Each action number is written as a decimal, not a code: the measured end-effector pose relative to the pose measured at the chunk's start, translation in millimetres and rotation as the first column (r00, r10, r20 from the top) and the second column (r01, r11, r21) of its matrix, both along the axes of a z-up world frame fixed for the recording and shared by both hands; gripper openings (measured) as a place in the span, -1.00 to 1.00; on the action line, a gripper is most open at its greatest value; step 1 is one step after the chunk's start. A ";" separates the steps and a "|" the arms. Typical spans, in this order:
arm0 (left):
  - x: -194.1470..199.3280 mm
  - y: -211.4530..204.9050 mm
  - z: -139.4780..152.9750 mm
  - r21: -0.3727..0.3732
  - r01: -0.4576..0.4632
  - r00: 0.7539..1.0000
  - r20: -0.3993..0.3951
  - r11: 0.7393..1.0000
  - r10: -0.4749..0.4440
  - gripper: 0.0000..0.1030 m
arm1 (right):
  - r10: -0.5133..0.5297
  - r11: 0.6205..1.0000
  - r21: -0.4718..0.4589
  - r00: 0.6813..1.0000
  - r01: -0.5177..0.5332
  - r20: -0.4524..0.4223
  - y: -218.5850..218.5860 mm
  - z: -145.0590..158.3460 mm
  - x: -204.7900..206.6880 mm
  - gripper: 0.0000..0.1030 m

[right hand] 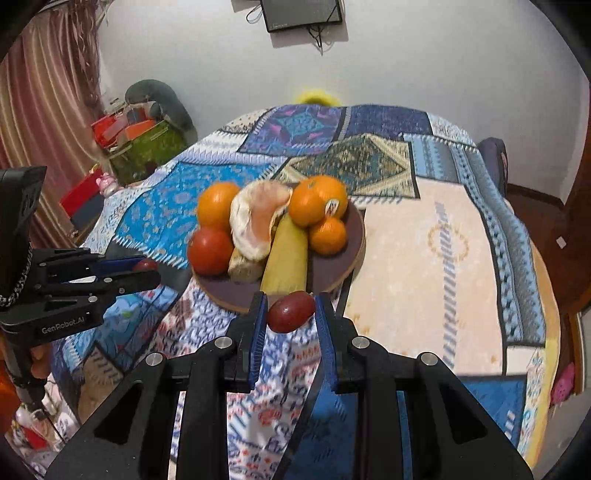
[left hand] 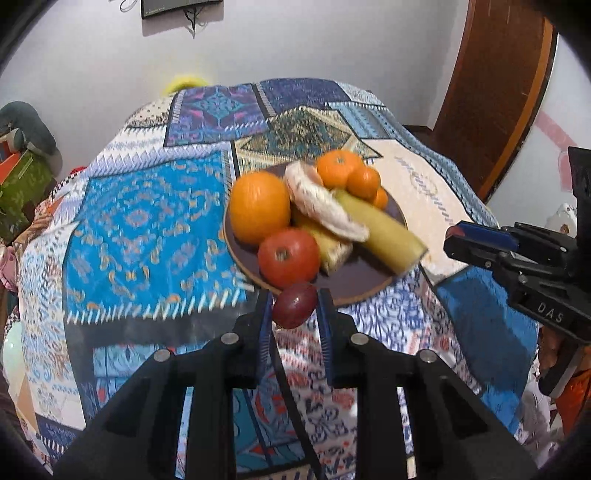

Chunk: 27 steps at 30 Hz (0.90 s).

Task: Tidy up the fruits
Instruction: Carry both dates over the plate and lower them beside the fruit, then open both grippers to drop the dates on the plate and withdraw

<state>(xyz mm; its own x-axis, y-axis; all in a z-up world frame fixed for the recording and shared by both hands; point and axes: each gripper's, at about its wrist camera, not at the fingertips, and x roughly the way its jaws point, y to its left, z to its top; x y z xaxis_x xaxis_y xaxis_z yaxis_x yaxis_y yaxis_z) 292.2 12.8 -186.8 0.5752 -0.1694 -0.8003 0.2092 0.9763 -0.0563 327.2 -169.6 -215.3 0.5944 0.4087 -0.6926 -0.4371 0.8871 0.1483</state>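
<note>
Small glossy dark-red grape (left hand: 294,305), oval

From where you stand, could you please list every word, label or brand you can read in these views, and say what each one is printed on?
"DAS" – white letters on the black body of the right gripper, seen from the left wrist.
"GenRobot.AI" – white letters on the black body of the left gripper, seen from the right wrist.
Sticker on the orange – too small to read.
Mark on the wall screen – too blurred to read.
</note>
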 end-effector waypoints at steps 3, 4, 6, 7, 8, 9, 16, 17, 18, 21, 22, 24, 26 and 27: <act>11.5 -4.7 4.0 0.008 0.003 1.000 0.019 1.000 -0.003 -0.54 | 0.004 1.000 -0.005 1.000 -0.004 0.020 3.2 2.4 7.3 -0.53; 14.4 -6.4 5.2 0.009 0.005 1.000 0.024 1.000 -0.005 -0.54 | 0.005 1.000 -0.003 1.000 -0.005 0.021 3.6 2.6 9.6 -0.53; 22.1 -10.0 7.4 0.004 0.007 0.999 0.034 1.000 -0.007 -0.54 | 0.007 1.000 -0.004 1.000 -0.006 0.025 5.8 1.8 15.5 -0.53; 24.3 -11.6 7.6 0.000 0.008 0.999 0.037 1.000 -0.008 -0.54 | 0.006 1.000 -0.006 1.000 -0.006 0.027 6.6 1.2 17.2 -0.53; 28.2 -13.0 7.5 -0.003 0.009 0.999 0.039 1.000 -0.009 -0.54 | 0.007 1.000 -0.007 1.000 -0.006 0.029 7.5 0.7 19.4 -0.53; 32.1 -14.5 6.7 -0.005 0.007 0.999 0.039 1.000 -0.007 -0.54 | 0.006 1.000 -0.007 1.000 -0.006 0.031 8.5 -0.1 22.0 -0.53; 54.8 -14.3 -5.1 -0.025 -0.023 1.000 0.012 0.999 0.023 -0.54 | 0.004 1.000 -0.010 1.000 -0.004 0.031 10.0 -5.9 37.1 -0.53; 57.2 -13.5 -6.4 -0.025 -0.030 0.999 0.012 0.999 0.030 -0.54 | 0.004 1.000 -0.010 1.000 -0.003 0.030 9.8 -6.8 39.6 -0.53; 59.6 -12.7 -7.7 -0.024 -0.036 0.999 0.012 0.999 0.037 -0.54 | 0.003 1.000 -0.011 1.000 -0.002 0.029 9.8 -7.7 41.9 -0.53; 64.7 -10.4 -10.9 -0.039 -0.040 0.999 0.007 0.998 0.040 -0.54 | -0.005 1.000 -0.012 1.000 0.006 0.025 9.3 -11.0 49.1 -0.53; 65.4 -10.2 -11.4 -0.042 -0.041 0.999 0.007 0.998 0.041 -0.54 | -0.009 1.000 -0.011 1.000 0.009 0.024 8.9 -11.9 51.2 -0.53; 67.8 -10.5 -13.2 -0.040 -0.038 0.999 0.002 0.998 0.038 -0.54 | -0.016 1.000 -0.004 1.000 0.016 0.016 8.0 -14.5 56.5 -0.53; 68.3 -10.7 -13.8 -0.038 -0.039 0.999 0.010 0.999 0.039 -0.51 | -0.023 1.000 0.004 1.000 0.023 0.010 7.7 -16.8 59.0 -0.53; 68.2 -11.3 -13.7 -0.036 -0.036 0.999 0.012 0.999 0.037 -0.48 | -0.025 1.000 0.008 1.000 0.024 0.005 7.5 -18.1 60.7 -0.53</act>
<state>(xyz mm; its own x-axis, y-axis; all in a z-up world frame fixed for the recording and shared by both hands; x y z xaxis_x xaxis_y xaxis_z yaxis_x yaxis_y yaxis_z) 360.4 1.6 -200.5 0.5916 -0.1766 -0.7866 0.1745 0.9806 -0.0890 387.8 -162.1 -233.4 0.6079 0.3991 -0.6864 -0.4161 0.8964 0.1527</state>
